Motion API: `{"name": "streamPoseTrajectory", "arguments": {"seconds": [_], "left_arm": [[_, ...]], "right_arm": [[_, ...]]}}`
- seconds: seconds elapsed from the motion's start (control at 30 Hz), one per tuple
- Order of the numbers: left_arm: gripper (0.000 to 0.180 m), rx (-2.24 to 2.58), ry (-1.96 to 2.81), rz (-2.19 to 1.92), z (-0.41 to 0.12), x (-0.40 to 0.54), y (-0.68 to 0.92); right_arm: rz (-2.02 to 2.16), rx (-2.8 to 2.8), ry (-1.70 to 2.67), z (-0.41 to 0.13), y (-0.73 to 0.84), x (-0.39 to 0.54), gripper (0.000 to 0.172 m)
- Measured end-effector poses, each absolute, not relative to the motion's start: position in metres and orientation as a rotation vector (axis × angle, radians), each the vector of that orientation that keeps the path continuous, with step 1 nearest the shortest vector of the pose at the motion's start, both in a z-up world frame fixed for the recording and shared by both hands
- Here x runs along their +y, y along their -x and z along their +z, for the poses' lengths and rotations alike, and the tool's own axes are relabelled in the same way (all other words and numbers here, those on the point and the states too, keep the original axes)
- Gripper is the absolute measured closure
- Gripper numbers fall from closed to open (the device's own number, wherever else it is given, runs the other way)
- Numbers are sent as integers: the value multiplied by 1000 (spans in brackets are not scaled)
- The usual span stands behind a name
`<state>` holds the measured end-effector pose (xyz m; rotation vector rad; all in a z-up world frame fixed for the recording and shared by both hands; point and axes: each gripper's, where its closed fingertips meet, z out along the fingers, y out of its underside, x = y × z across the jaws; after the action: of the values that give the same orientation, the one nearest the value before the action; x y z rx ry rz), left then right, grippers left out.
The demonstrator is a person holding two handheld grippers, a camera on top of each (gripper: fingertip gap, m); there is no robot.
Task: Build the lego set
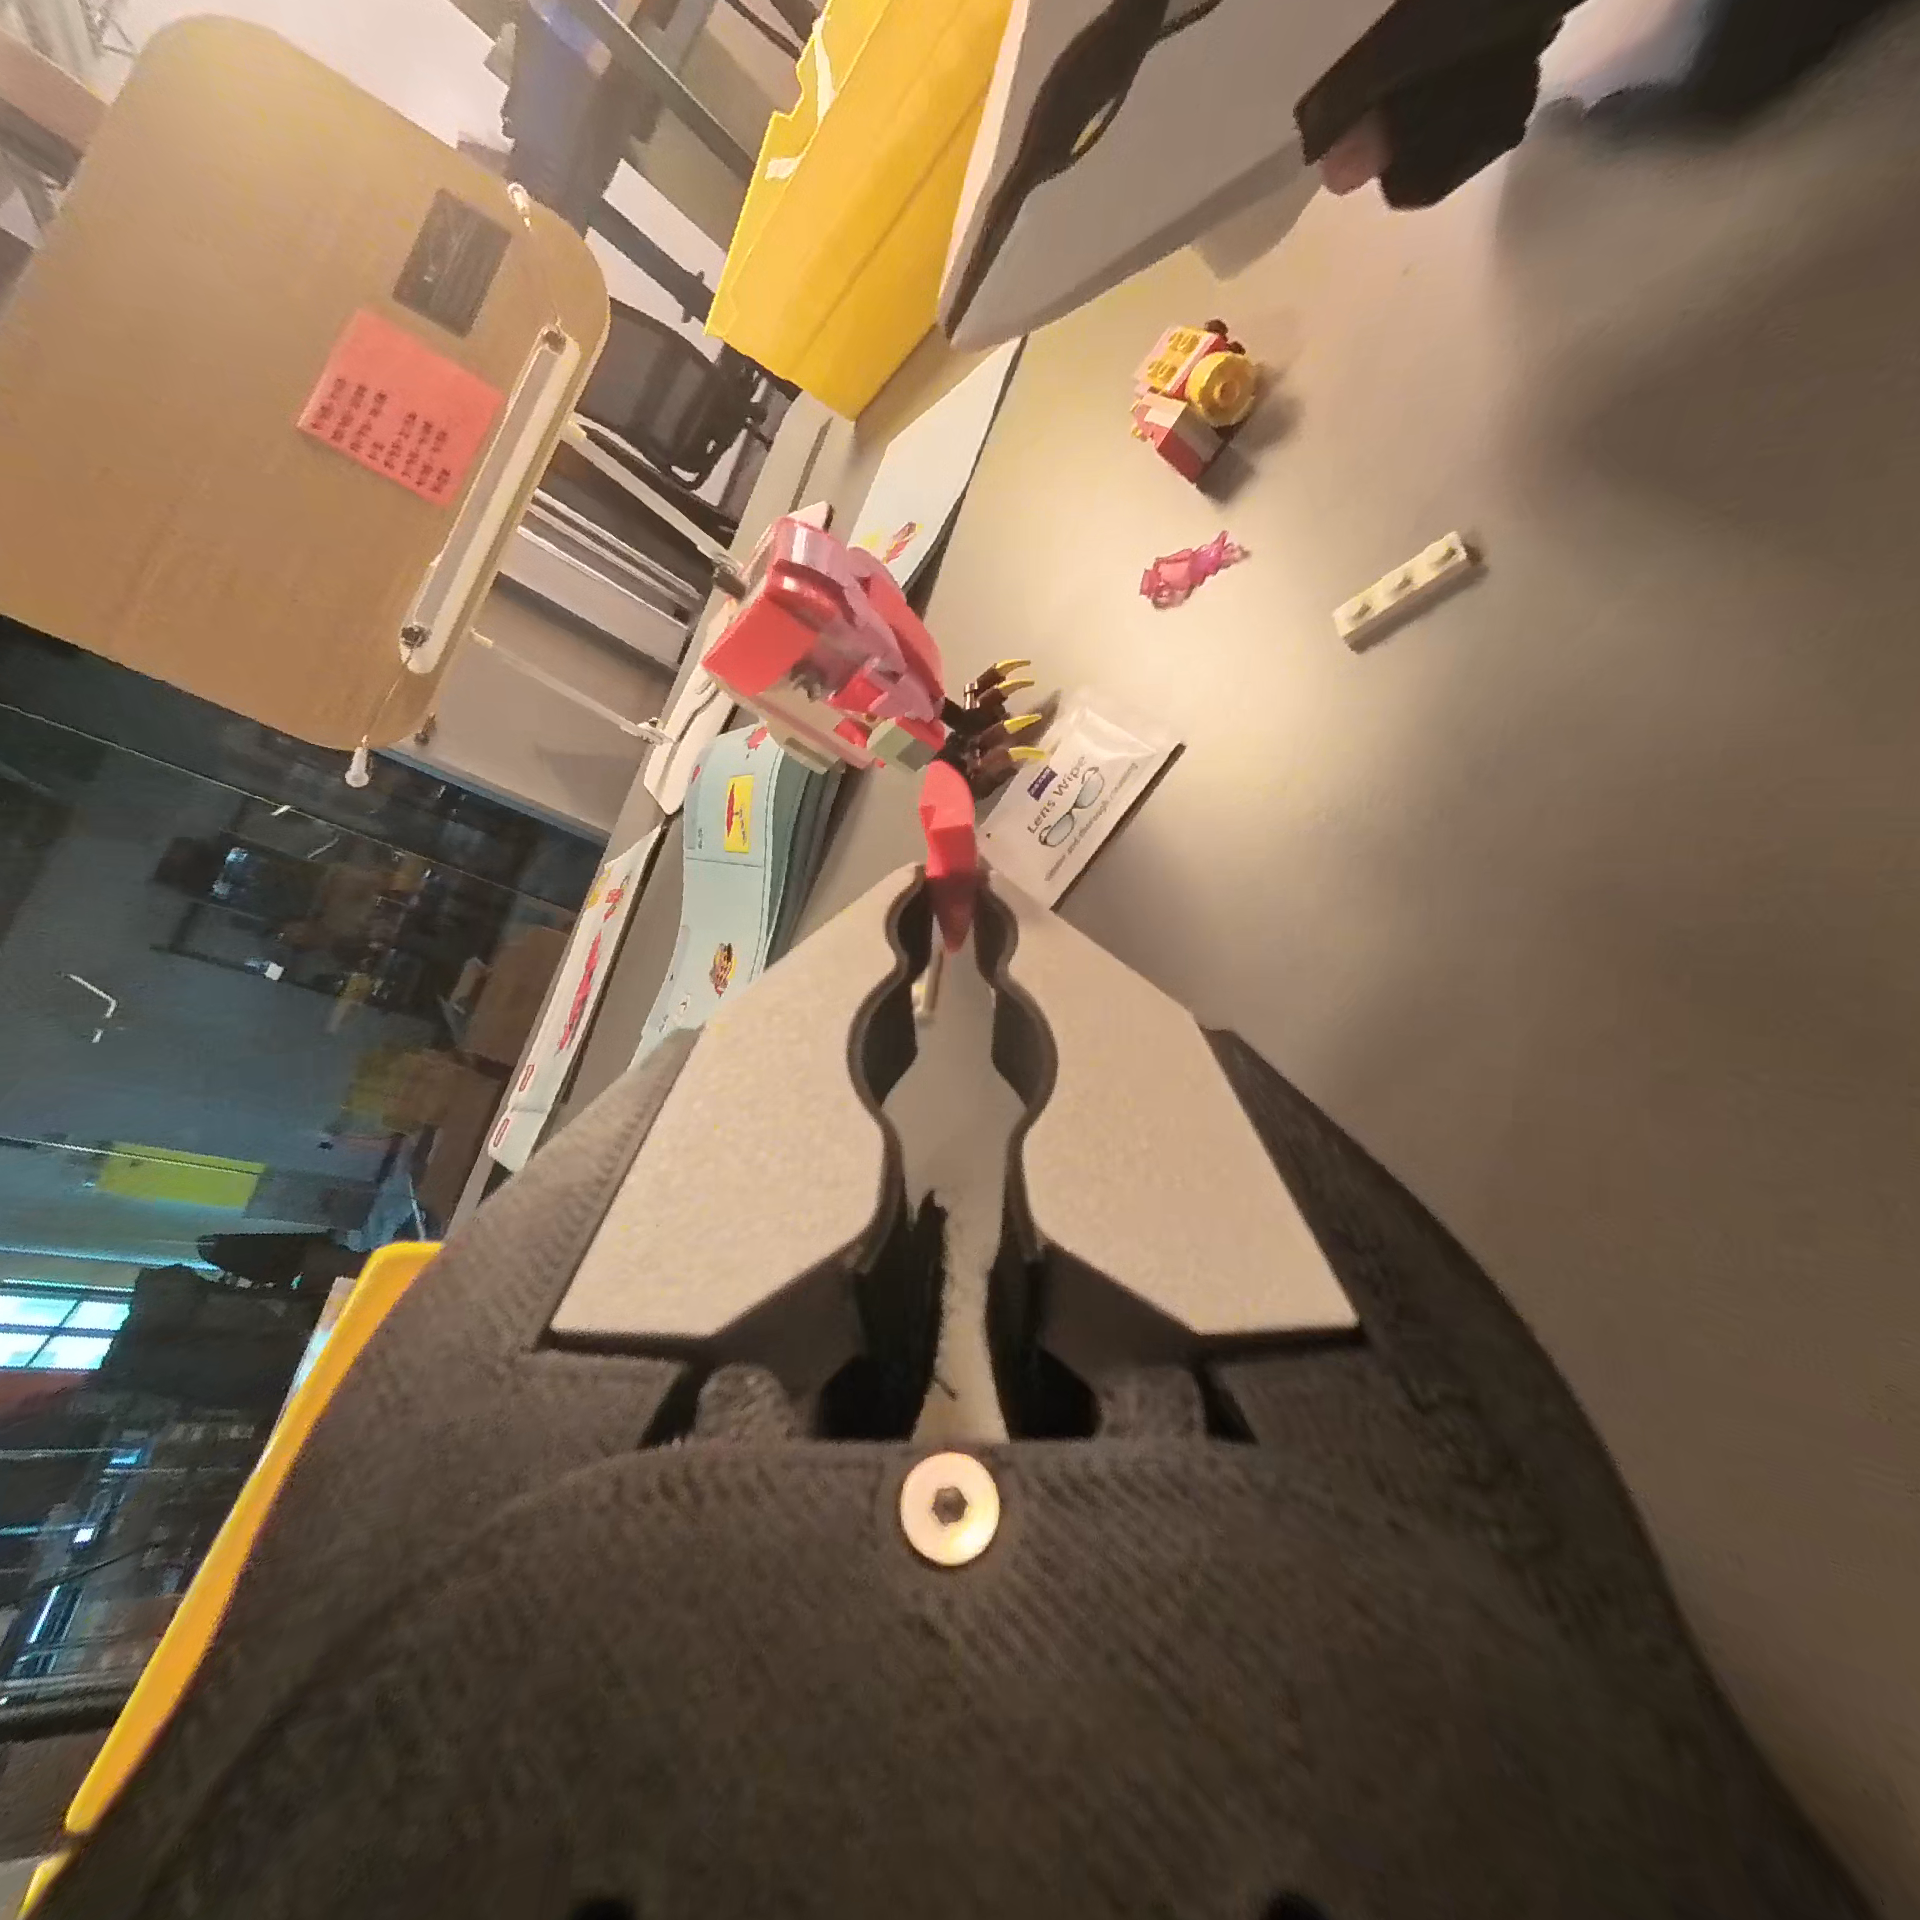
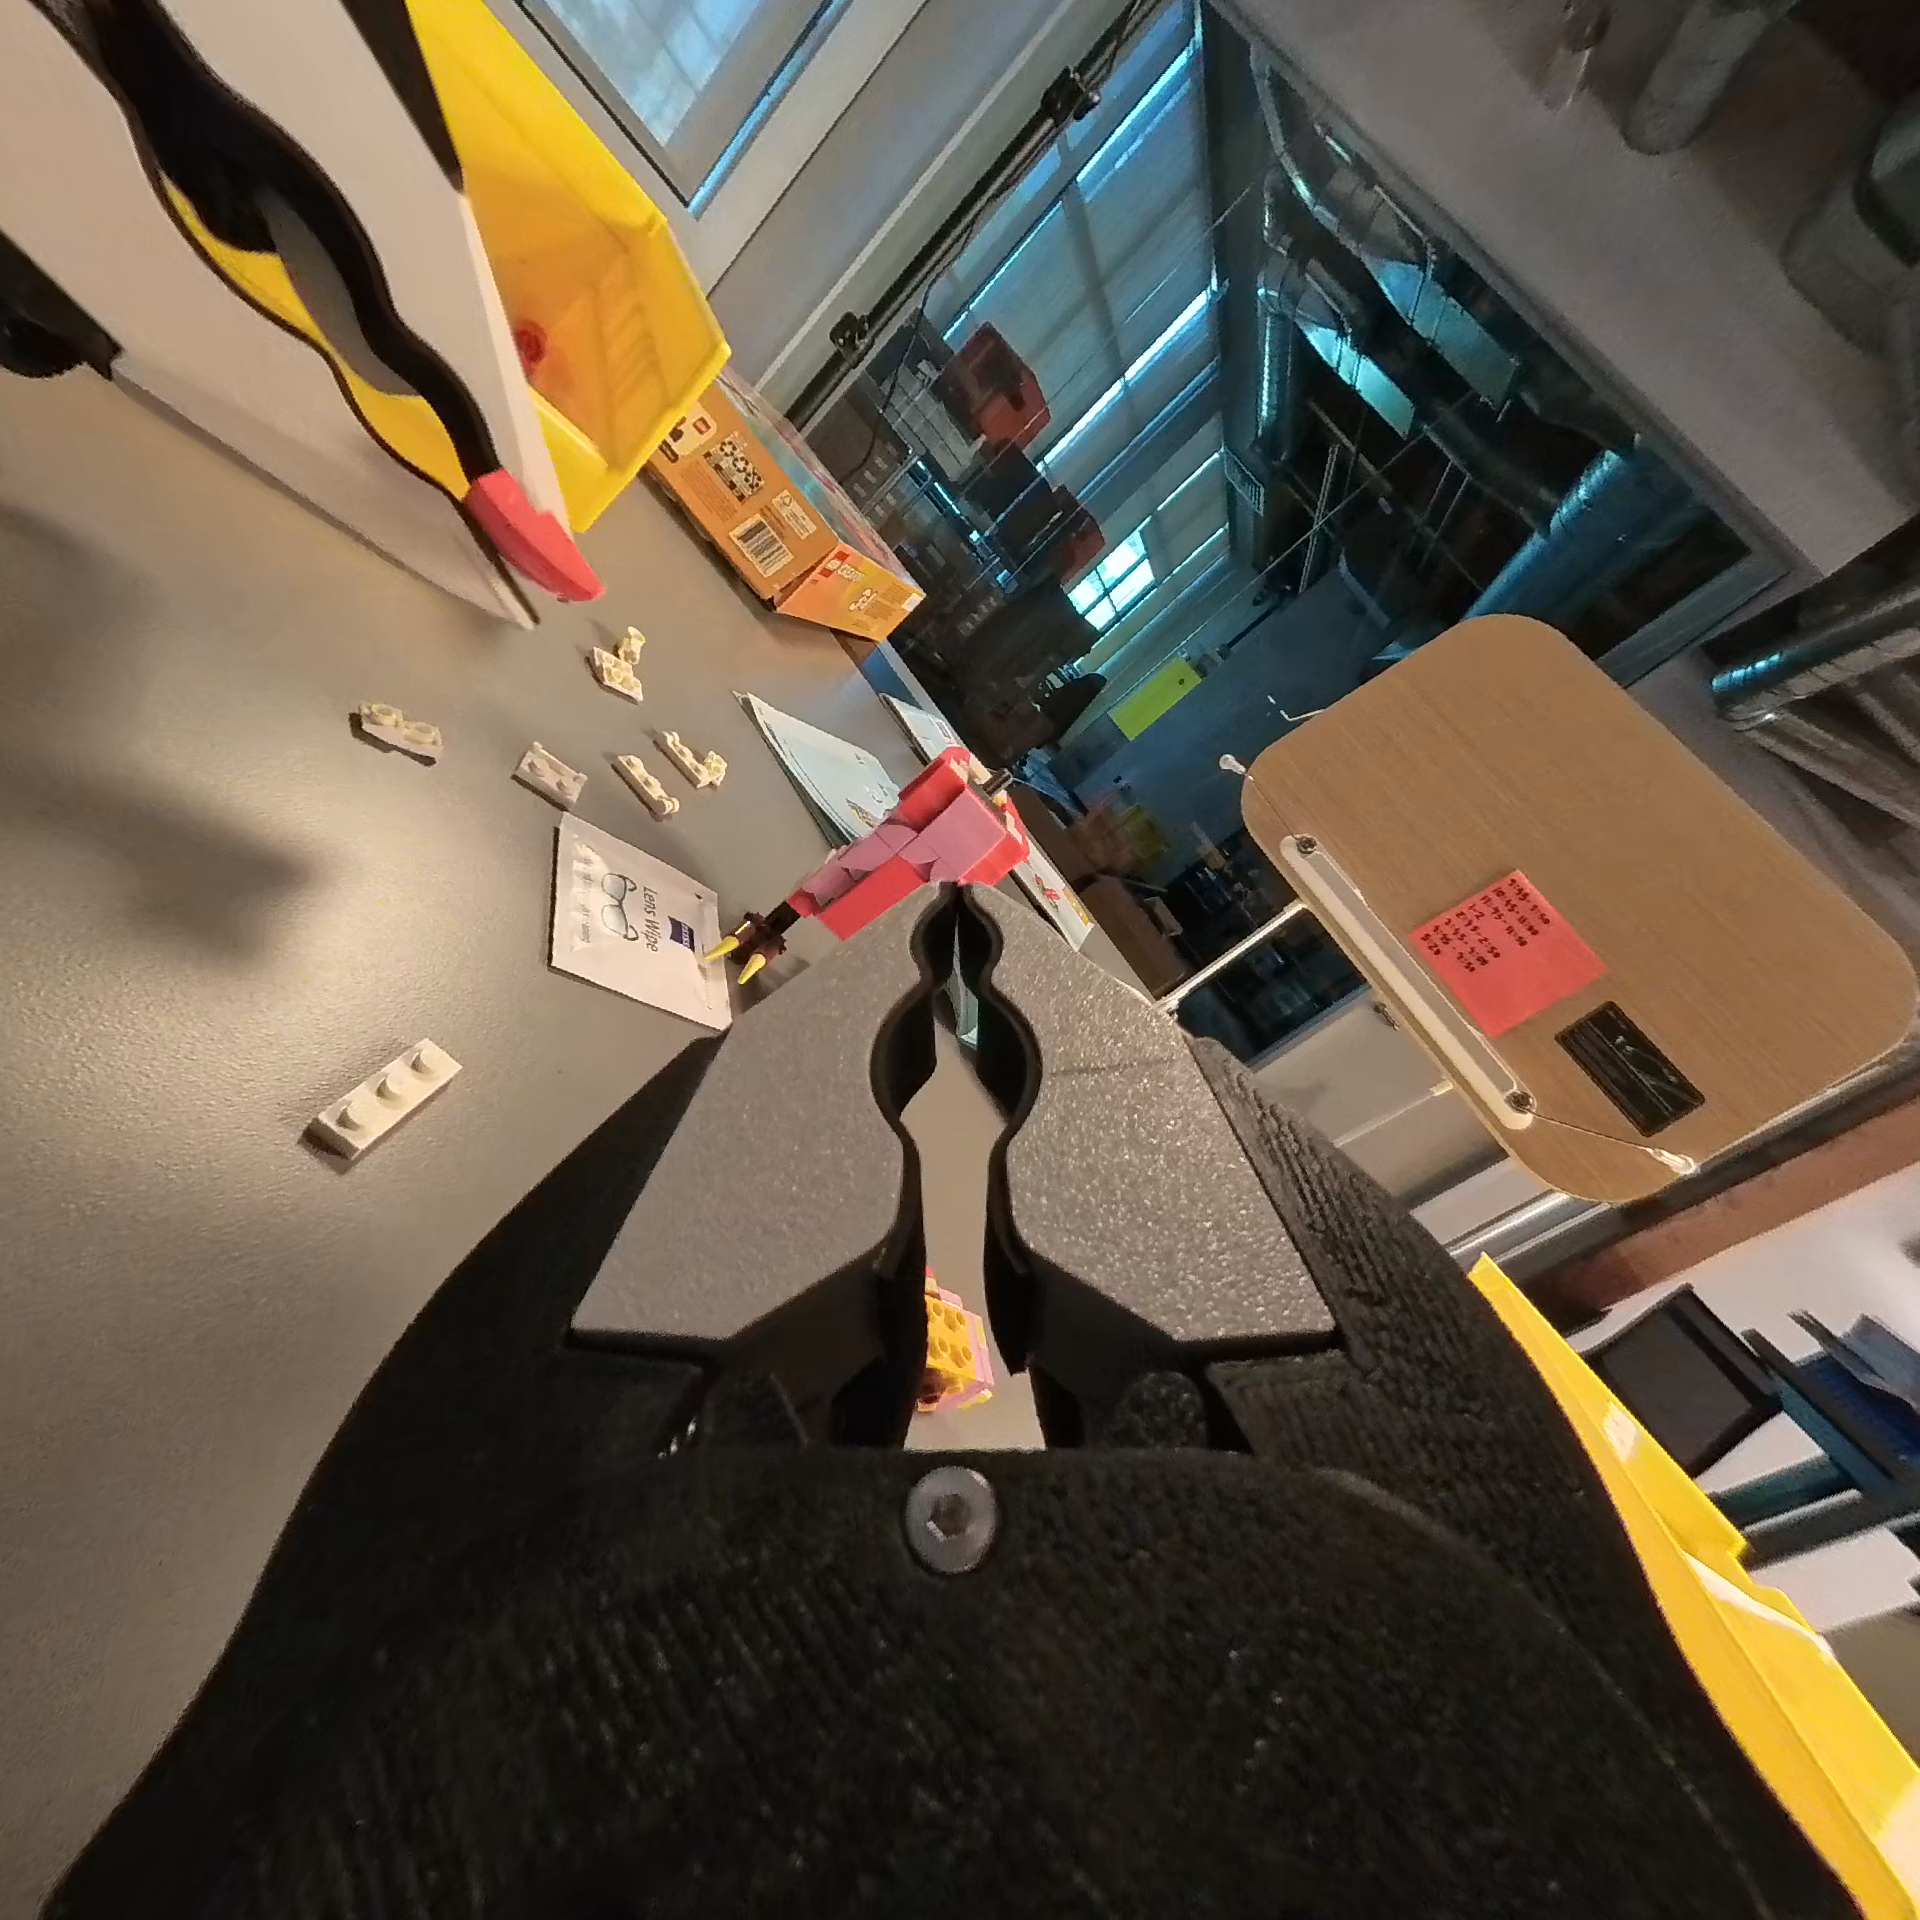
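My left gripper (image 1: 951, 904) is shut on a small red curved piece (image 1: 948, 831), pinched at the fingertips and held above the grey table (image 1: 1558, 935). It also shows at the upper left of the right wrist view (image 2: 488, 488) with the red piece (image 2: 530, 545) at its tip. A red and pink brick model (image 1: 831, 675) with brown, yellow-tipped claws stands tilted, its claws by a white wipe packet (image 1: 1081, 800). My right gripper (image 2: 951, 902) has its fingertips together. The model (image 2: 914, 842) sits just beyond them, and I cannot tell whether they touch.
A white plate (image 2: 384, 1096), several small white pieces (image 2: 644, 779), a pink-and-yellow build (image 1: 1195, 400) and a clear pink piece (image 1: 1195, 561) lie on the table. A yellow bin (image 2: 603, 281), an orange box (image 2: 779, 509) and booklets (image 1: 727, 862) line the edge. A wooden board (image 2: 1558, 883) hangs beyond. Both grippers' tips are roughly 10 cm from the white plate (image 2: 384, 1096).
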<state>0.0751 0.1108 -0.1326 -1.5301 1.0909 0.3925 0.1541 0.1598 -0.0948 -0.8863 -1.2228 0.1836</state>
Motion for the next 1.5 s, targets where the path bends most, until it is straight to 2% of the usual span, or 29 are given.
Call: {"name": "streamPoseTrajectory", "arguments": {"seconds": [1.5], "left_arm": [[175,1100,1542,360,-136,111,-76]], "right_arm": [[145,-1276,867,-103,-148,158,172]]}}
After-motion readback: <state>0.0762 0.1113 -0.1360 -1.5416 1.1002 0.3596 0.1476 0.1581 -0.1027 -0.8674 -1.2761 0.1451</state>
